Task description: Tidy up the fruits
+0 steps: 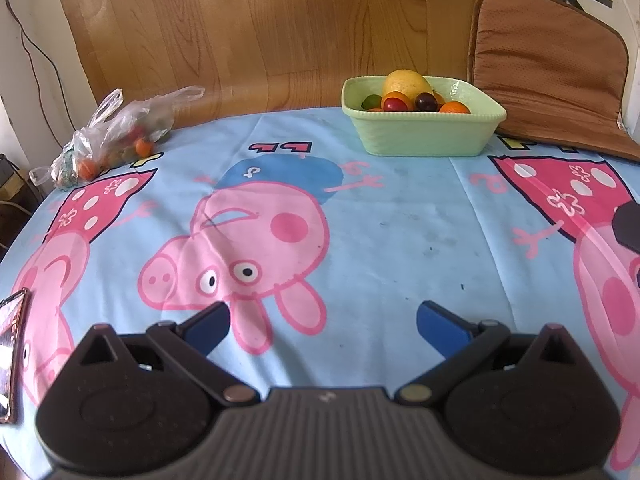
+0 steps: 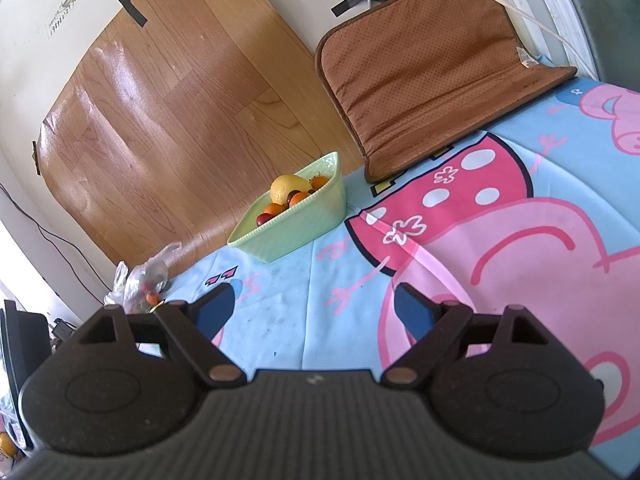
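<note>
A pale green bowl (image 1: 424,136) stands at the far side of the table, holding a yellow lemon (image 1: 406,82), oranges, a red fruit and a dark plum. It also shows in the right wrist view (image 2: 296,224). A clear plastic bag (image 1: 116,136) with several small orange and red fruits lies at the far left; it also shows in the right wrist view (image 2: 144,280). My left gripper (image 1: 322,320) is open and empty, low over the cloth, well short of the bowl. My right gripper (image 2: 314,306) is open and empty, tilted, over the cloth.
A blue cartoon-pig tablecloth (image 1: 380,220) covers the table. A brown cushion (image 1: 552,72) leans at the back right, next to the bowl. A wood-pattern sheet (image 1: 260,32) covers the wall behind. A phone (image 1: 12,352) lies at the left edge.
</note>
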Motion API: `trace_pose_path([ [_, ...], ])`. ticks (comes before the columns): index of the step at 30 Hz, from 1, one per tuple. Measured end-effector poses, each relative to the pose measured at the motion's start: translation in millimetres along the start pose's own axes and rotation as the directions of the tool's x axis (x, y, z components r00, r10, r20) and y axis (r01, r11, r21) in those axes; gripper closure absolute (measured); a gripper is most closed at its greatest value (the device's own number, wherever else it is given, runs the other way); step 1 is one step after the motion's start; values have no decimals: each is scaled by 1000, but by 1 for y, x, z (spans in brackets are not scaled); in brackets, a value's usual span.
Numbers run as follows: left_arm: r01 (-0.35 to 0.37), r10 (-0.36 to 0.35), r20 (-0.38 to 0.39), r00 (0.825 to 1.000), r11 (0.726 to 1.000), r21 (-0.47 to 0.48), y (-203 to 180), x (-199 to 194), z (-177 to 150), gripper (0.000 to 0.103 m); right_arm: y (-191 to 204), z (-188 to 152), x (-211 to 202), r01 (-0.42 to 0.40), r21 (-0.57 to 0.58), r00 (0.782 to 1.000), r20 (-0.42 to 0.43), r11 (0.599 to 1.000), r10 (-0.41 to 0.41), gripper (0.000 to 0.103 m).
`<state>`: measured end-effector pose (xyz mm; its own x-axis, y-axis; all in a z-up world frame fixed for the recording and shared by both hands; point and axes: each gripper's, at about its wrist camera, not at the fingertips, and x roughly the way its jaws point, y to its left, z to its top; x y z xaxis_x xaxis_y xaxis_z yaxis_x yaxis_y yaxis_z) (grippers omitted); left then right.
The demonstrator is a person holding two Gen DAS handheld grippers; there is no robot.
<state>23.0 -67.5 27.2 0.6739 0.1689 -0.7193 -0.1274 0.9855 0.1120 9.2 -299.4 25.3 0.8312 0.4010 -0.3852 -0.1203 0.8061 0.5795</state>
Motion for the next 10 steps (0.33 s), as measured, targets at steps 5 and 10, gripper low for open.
trace_pose_path([
  [5,11,-11,17,1000,1000,-4,1,1,1,0,0,0,1,4,-1,1000,0,1000,-4,14],
  [10,50,-51,38,998,999,15,-3,0,4,0,-3,1,0,18,-6,1000,11,1000,-18,14],
])
